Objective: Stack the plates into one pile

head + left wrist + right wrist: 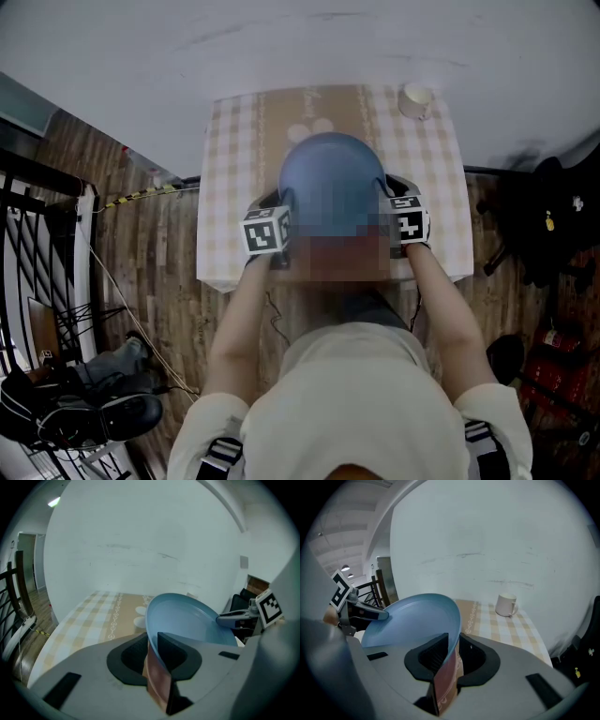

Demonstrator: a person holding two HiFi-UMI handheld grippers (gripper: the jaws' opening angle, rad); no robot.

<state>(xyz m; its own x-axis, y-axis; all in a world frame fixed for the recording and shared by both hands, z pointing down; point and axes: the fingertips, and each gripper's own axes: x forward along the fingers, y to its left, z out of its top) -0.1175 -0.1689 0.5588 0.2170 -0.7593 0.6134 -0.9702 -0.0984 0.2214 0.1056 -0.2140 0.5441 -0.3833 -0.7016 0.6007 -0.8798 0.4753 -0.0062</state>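
The round pale-blue plate (330,178) is held face up over the checked-cloth bench (230,150). Jaws of the left gripper (152,654) clamp its left rim, and jaws of the right gripper (451,652) clamp the opposite rim.

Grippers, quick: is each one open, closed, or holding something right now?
Left gripper: closed on the rim of the blue plate.
Right gripper: closed on the opposite rim of the same plate.

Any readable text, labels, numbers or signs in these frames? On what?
No words, numbers or brands can be read anywhere.
On the marker cubes: black-and-white square patterns only, no letters.
On the tablecloth: checks and a scroll ornament, no words.
On the plate and the mug: nothing printed.
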